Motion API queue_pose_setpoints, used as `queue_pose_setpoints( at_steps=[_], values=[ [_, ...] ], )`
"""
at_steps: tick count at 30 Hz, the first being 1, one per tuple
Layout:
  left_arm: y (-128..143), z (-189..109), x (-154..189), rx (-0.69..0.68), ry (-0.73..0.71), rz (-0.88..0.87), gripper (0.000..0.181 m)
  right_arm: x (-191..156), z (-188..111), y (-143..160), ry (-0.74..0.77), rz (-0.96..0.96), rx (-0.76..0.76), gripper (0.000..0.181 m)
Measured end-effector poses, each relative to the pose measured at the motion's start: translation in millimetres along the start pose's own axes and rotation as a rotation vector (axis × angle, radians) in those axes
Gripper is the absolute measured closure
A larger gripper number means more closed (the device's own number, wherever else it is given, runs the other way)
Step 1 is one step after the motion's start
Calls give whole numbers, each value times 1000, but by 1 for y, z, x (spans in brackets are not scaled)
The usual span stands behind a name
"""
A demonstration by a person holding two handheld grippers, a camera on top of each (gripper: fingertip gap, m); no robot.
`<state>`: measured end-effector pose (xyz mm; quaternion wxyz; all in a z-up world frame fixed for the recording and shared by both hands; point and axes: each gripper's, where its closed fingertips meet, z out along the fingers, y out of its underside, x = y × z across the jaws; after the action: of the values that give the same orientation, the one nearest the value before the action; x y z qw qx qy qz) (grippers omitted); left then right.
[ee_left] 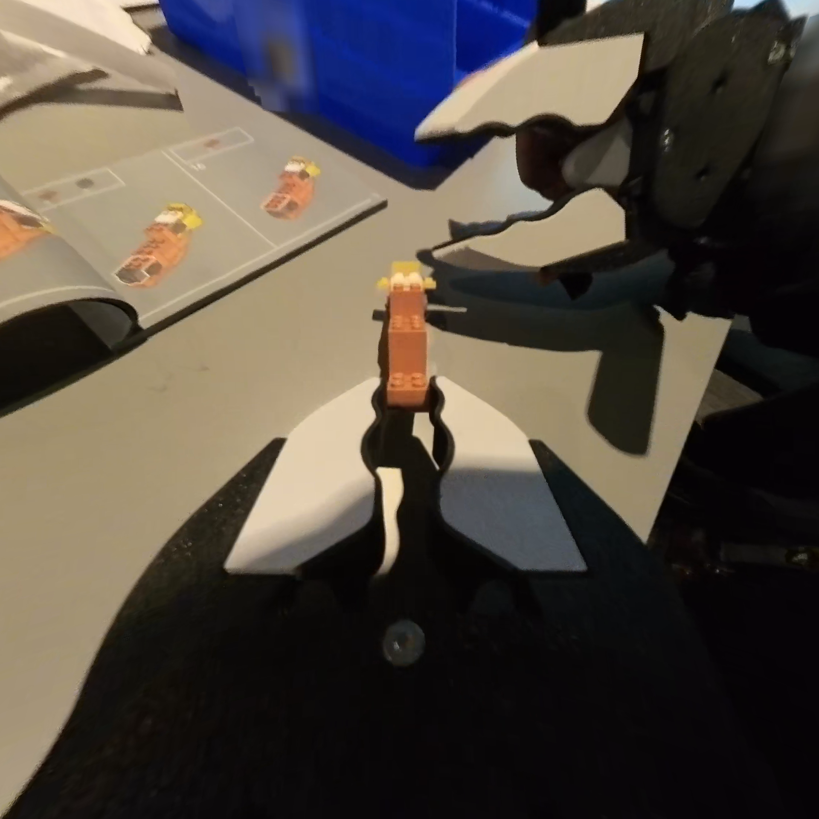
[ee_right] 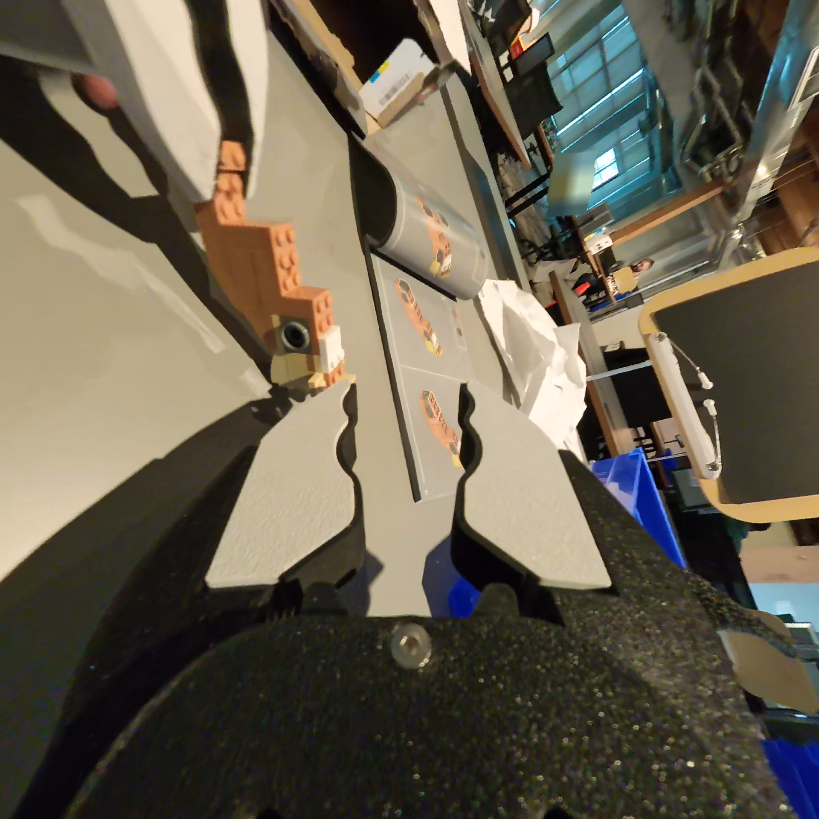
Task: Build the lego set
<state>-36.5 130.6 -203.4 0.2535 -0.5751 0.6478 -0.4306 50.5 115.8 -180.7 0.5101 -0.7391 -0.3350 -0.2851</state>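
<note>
My left gripper [ee_left: 407, 394] is shut on the near end of a stepped brown lego model [ee_left: 405, 343] with white and yellow pieces at its far end, held above the grey table. In the right wrist view the same model [ee_right: 270, 270] shows a dark round hole on its side, and the left gripper [ee_right: 228, 177] holds its far end. My right gripper [ee_right: 405, 394] is open and empty, its left fingertip just beside the model's yellow end. It also shows in the left wrist view [ee_left: 421, 195], open, at the right of the model.
An open instruction booklet [ee_left: 186, 221] lies on the grey table [ee_left: 221, 421] at the left; it also shows in the right wrist view [ee_right: 425, 354]. A blue bin [ee_left: 354, 75] stands behind it. Crumpled white paper [ee_right: 536, 354] lies beyond the booklet. A table edge runs at the right [ee_left: 691, 443]. The tips of one gripper are about 9 cm away from the tips of the other.
</note>
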Motion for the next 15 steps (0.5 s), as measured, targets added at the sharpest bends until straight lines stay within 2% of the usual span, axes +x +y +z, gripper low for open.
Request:
queue_pose_setpoints(
  at_steps=[9, 15],
  values=[
    [11, 8, -6, -139, -19, 38, 165, 1, 8, 12, -12, 36, 9, 139],
    [14, 11, -5, -180, -34, 85, 165, -3, 10, 20, -18, 37, 4, 139]
  ],
)
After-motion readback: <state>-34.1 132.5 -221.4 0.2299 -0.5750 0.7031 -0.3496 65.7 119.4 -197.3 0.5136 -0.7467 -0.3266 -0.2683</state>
